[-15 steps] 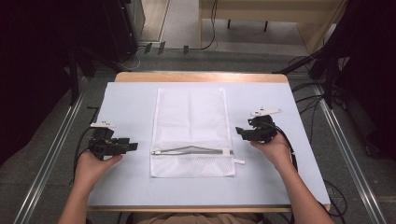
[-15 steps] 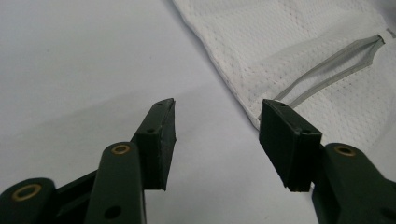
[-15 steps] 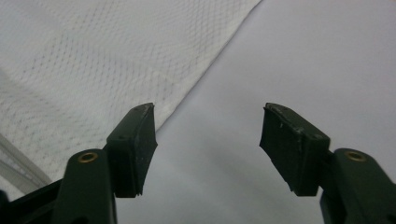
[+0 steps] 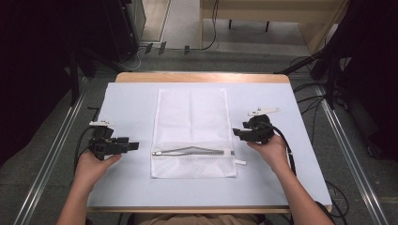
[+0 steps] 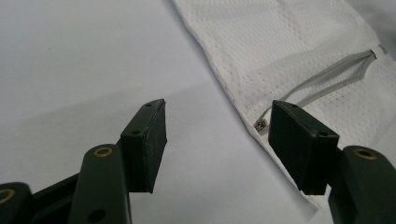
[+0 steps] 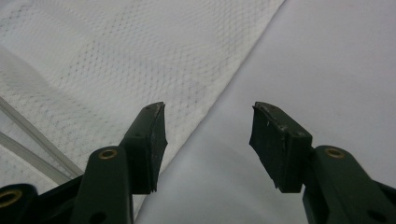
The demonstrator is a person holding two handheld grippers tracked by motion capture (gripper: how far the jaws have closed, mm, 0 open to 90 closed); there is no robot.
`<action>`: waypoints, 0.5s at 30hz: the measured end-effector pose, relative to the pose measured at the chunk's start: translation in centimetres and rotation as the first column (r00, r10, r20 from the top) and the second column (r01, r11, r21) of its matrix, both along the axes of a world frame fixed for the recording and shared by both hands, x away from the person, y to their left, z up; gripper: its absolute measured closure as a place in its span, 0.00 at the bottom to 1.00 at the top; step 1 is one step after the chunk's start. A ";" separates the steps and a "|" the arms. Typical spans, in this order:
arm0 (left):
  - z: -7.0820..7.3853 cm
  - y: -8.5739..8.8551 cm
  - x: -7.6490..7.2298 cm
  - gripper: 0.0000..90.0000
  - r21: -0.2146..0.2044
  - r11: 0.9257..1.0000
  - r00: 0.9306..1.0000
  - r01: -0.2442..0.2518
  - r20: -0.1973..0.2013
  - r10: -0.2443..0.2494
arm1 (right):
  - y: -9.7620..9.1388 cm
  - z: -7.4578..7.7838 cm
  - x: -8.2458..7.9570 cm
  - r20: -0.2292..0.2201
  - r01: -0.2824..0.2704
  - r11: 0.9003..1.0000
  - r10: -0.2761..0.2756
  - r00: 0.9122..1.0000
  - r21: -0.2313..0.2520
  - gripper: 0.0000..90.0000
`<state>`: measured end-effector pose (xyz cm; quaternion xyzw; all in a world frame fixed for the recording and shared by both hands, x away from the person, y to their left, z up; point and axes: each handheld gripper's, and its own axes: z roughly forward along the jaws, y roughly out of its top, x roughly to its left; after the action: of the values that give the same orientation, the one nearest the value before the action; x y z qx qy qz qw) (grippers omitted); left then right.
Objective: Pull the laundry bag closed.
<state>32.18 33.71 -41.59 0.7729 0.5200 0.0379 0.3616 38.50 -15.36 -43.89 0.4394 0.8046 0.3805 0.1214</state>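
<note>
2 released claws — left claw [image 4: 135, 146], right claw [image 4: 236, 133] — flanking mesh bag [image 4: 192, 122], unobstructed.

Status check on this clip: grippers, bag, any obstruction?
Left gripper open, right gripper open, both empty beside the bag. Mesh bag flat on the table cover, zipper partly open. Nothing in the way.

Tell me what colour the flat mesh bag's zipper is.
Grey: the zipper on the white mesh laundry bag shows best in the high view.
</note>
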 end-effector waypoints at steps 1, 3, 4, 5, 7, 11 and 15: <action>0.0 -0.1 0.0 0.42 0.005 1.000 1.000 0.002 -0.002 -0.002 | 0.2 0.0 -0.1 0.000 -0.001 1.000 0.001 1.000 -0.014 0.52; -0.1 -0.1 0.0 0.41 0.007 1.000 1.000 0.008 -0.006 -0.008 | 0.3 0.0 -0.1 0.007 -0.005 1.000 0.005 1.000 -0.027 0.52; -0.2 -0.2 0.1 0.41 0.012 1.000 1.000 0.014 -0.011 -0.014 | 0.5 0.0 -0.2 0.005 -0.013 0.999 0.013 1.000 -0.041 0.52; -0.2 -0.2 0.1 0.41 0.012 1.000 1.000 0.016 -0.014 -0.016 | 0.5 0.0 -0.2 -0.001 -0.013 0.999 0.013 1.000 -0.038 0.52; -0.2 -0.2 0.2 0.40 0.011 1.000 1.000 0.022 -0.013 -0.022 | 0.5 0.0 -0.2 -0.002 -0.017 0.999 0.017 1.000 -0.039 0.52; -0.2 -0.3 0.3 0.39 0.010 1.000 1.000 0.027 -0.005 -0.027 | 0.4 0.0 -0.4 -0.002 -0.016 0.999 0.016 1.000 -0.036 0.51; -0.1 -0.2 0.6 0.39 0.005 1.000 1.000 0.029 -0.005 -0.029 | 0.2 0.1 -0.6 0.004 -0.017 1.000 0.017 1.000 -0.024 0.51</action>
<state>32.77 33.54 -41.66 0.7813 0.5095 0.0322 0.3591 37.87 -15.14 -43.80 0.4304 0.8125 0.3726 0.1252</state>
